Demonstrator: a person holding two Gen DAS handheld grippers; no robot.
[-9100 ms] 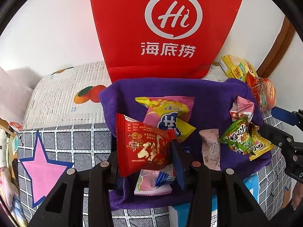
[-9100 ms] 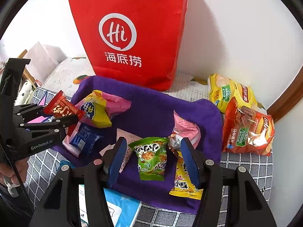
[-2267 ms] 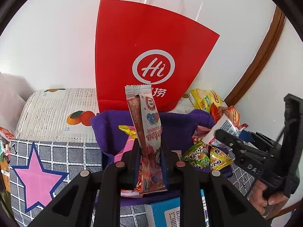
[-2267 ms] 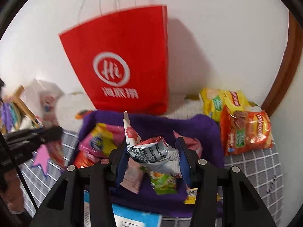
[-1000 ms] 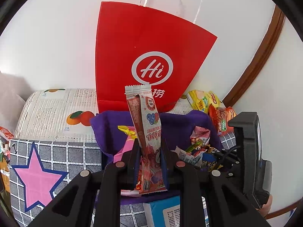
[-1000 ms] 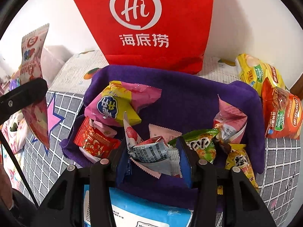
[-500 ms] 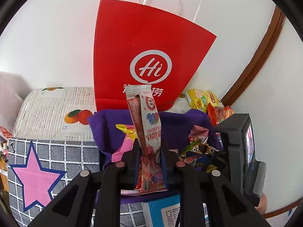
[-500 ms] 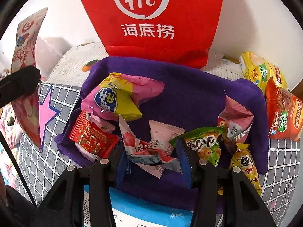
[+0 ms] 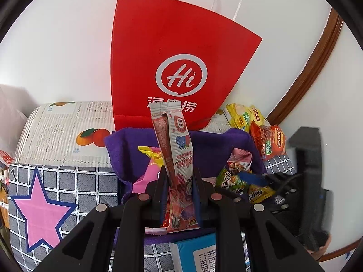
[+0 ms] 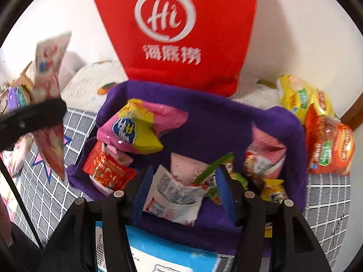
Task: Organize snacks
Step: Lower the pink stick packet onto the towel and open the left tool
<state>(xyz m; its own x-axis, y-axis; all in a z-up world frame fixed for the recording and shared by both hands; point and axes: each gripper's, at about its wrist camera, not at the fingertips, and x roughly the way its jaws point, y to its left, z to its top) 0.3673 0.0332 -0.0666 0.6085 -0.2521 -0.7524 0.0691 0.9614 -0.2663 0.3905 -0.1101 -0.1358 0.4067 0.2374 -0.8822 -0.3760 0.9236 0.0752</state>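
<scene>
**Sorting snack packets over the purple cloth**

Clamped between the pads of the left gripper (image 9: 179,192) is a long pink-and-white snack stick packet (image 9: 175,149), held upright with its crimped top edge raised in front of the red paper bag (image 9: 177,52). The jaws are closed tight on the packet's lower part.

The jaws of the right gripper (image 10: 183,188) are being opened. A crumpled white-and-red packet (image 10: 174,195) is seen between the blue pads (image 10: 141,188), lying on the purple cloth (image 10: 215,122); the pads appear to stand clear of it, though the picture is blurred.

On the cloth, a pink-and-yellow bag (image 10: 140,127) is found at the left, with a red packet (image 10: 106,170) just below it. A pale pink sachet (image 10: 186,165) and a green packet (image 10: 215,165) are placed near the middle, and a pink packet (image 10: 265,151) with a yellow one (image 10: 272,188) at the right. Off the cloth to the right, a yellow crisp bag (image 10: 297,95) and an orange crisp bag (image 10: 326,145) are laid touching each other on the checked cover (image 10: 326,204). A light blue box (image 10: 168,256) is seen at the cloth's near edge.
</scene>
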